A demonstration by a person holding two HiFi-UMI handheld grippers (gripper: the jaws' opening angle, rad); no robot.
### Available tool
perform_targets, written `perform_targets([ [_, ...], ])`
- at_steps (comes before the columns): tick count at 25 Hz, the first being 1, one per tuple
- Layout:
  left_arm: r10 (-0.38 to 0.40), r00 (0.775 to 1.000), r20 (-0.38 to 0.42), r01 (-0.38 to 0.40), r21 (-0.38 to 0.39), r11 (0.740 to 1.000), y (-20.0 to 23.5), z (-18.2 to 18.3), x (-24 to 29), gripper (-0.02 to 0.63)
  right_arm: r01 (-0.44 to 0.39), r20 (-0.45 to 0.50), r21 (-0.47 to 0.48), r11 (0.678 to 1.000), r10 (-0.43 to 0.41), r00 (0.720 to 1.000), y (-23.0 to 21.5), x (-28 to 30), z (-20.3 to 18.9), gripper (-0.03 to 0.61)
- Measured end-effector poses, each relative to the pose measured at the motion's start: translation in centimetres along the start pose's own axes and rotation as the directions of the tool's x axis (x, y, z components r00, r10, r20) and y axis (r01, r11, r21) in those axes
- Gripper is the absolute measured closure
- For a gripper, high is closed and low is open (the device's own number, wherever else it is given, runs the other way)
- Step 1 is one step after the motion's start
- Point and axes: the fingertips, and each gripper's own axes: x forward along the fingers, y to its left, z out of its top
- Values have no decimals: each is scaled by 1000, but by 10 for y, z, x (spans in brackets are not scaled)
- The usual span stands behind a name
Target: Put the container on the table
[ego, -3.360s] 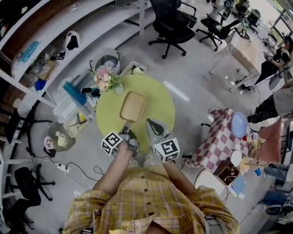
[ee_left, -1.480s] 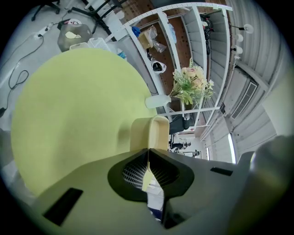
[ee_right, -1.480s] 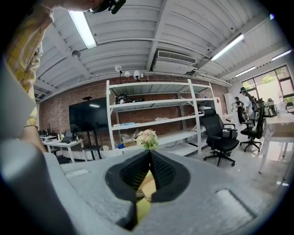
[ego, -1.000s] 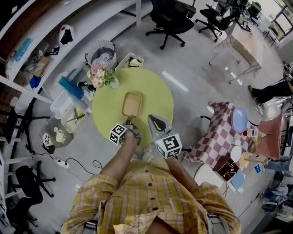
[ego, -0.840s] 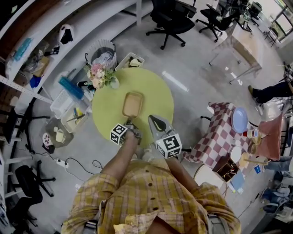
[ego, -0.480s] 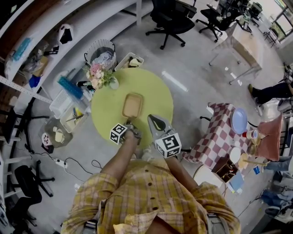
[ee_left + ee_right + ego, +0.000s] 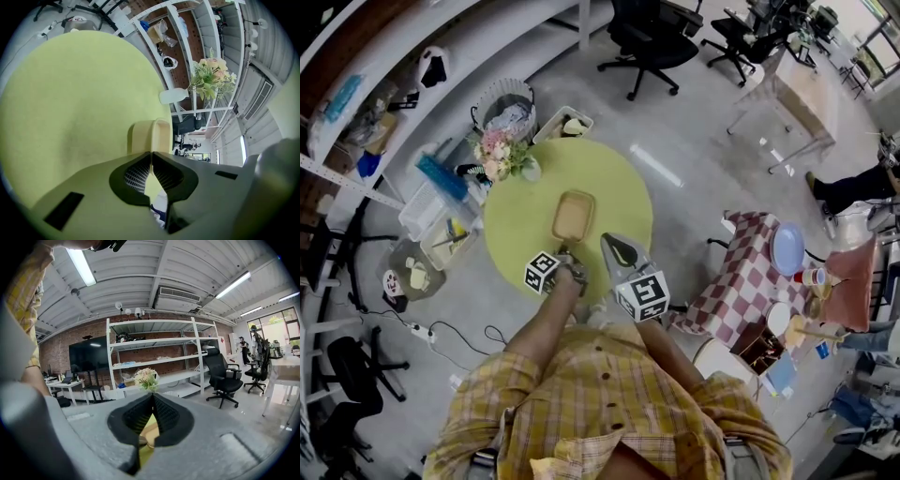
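A shallow tan container (image 7: 572, 215) lies low over the middle of the round yellow-green table (image 7: 614, 187); I cannot tell whether it touches the top. My left gripper (image 7: 564, 257) is at the container's near end, shut on its rim. In the left gripper view the jaws (image 7: 151, 154) pinch the thin tan wall of the container (image 7: 157, 135) over the table (image 7: 70, 93). My right gripper (image 7: 615, 247) hovers just right of it over the table's near edge, shut with nothing in it. In the right gripper view its jaws (image 7: 153, 397) are closed.
A vase of flowers (image 7: 499, 156) stands at the table's far-left edge. A wire basket (image 7: 504, 101) and plastic bins (image 7: 441, 211) sit on the floor to the left. A checked-cloth table (image 7: 750, 281) stands to the right, office chairs (image 7: 652, 42) beyond.
Since 3.4 s ago the container has gone down toward the tabletop and looks smaller. Over the last second both grippers have barely moved.
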Motion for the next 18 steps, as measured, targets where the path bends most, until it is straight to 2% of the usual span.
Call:
perform_targets([
  [9,-5,1000,2,5,6,1000,3,3,-2,592,-21,-6,-3,1000,21,1000,7,-1,3,580],
  [18,-18,1000,-18,17,-27,999,6,-2,-2,591,-22,-4,1,1000,22,1000,10,-5,2,580],
])
